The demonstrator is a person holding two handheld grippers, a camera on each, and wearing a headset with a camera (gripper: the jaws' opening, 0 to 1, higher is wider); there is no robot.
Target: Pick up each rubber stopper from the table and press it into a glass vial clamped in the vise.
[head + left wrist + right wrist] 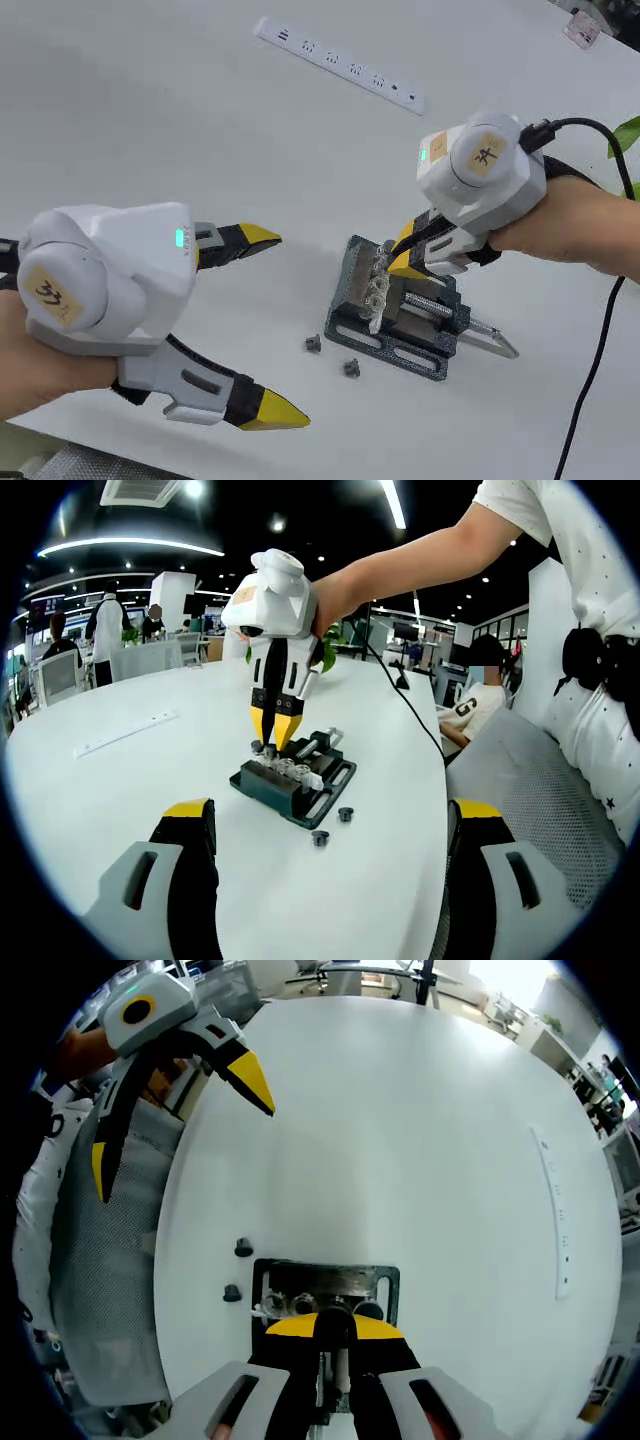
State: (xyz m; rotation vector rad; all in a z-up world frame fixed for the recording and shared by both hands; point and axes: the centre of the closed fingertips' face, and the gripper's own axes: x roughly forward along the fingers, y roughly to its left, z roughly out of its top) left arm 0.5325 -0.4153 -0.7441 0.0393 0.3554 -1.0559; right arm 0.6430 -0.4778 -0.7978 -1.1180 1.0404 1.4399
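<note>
A person stands at a white tabletop [150, 120], holding a two-jaw gripper in each hand. Nearest, by the tabletop's near edge, the left gripper [268, 322] hovers above the surface with its yellow-tipped jaws spread wide and nothing between them. Just beyond it, two loose stoppers [313, 344], small and dark, lie close together on the bare surface, just beside the near side of the vise [400, 335]. The vise is a dark metal block set not far in from that near edge, and it clamps a row of clear glass vials [377, 292] standing upright. Directly over the row the right gripper [400, 262] points down, its jaws drawn together on what looks like a dark stopper [335, 1320] at one end of the row. Whether that stopper sits in a vial mouth yet cannot be told. The step in hand appears to be pressing it home. The next move probably calls for a straight downward push in line with the vial, so the glass is not levered sideways, then a release and a short reach to the loose pair. Room is generous. The far half of the tabletop lies open apart from a white power strip [340, 65] near the far edge. A black cable [603, 340] trails from the right gripper toward the right edge.
</note>
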